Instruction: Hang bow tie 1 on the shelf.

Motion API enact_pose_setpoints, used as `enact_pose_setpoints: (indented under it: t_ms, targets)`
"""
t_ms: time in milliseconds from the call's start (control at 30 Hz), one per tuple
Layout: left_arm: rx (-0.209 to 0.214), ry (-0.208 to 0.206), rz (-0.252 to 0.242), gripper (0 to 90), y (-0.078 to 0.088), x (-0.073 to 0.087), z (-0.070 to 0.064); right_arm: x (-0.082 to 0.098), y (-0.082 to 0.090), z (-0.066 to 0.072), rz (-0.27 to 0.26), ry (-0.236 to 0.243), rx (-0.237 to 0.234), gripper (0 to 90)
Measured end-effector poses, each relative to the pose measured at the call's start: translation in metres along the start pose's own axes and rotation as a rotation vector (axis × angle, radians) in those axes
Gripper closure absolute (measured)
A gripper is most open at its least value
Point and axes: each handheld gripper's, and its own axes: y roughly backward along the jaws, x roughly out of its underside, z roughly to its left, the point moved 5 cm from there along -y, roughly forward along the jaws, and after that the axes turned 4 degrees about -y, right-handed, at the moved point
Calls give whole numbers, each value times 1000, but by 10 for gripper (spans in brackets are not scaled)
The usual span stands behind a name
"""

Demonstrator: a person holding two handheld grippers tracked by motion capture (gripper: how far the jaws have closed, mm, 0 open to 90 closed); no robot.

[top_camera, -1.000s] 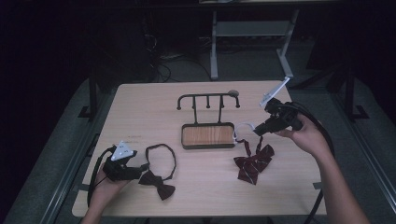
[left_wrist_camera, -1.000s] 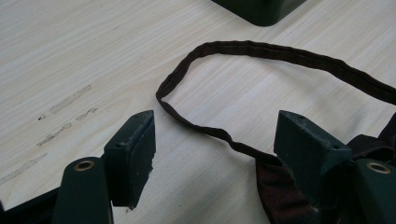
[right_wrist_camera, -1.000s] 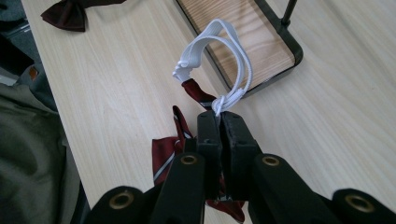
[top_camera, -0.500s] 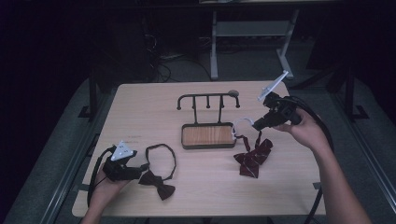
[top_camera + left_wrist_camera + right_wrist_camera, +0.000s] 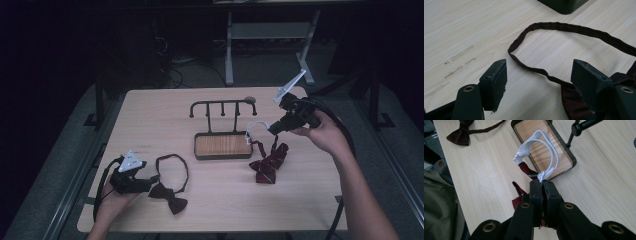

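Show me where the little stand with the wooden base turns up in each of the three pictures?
High view: the stand sits mid-table, just left of the red bow tie.
Left gripper view: a dark corner of its base pokes in at the top edge.
Right gripper view: the base lies at top centre, behind the white elastic loop.
Shared landmark: the dark bow tie's strap, also in the left gripper view and at top left of the right gripper view.

Bow ties: two, one dark (image 5: 169,197) and one red (image 5: 268,164). Hook stand (image 5: 223,145): one. Handheld grippers: two, left gripper (image 5: 150,185) and right gripper (image 5: 270,131)
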Motion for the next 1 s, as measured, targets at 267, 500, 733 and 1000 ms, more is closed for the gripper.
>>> enact_pose_setpoints:
  t_ms: [267, 500, 733, 1000]
  targets:
    - [1, 4, -4, 297, -1, 0, -1, -7, 5, -2, -2, 4, 1, 863]
    - [2, 3, -1, 297, 0, 0, 0, -16, 10, -4, 0, 8, 12, 863]
    - [3, 3, -3, 297, -1, 0, 0, -25, 15, -8, -4, 1, 26, 863]
    - [5, 3, -3, 297, 0, 0, -1, -33, 16, -18, 2, -23, 38, 862]
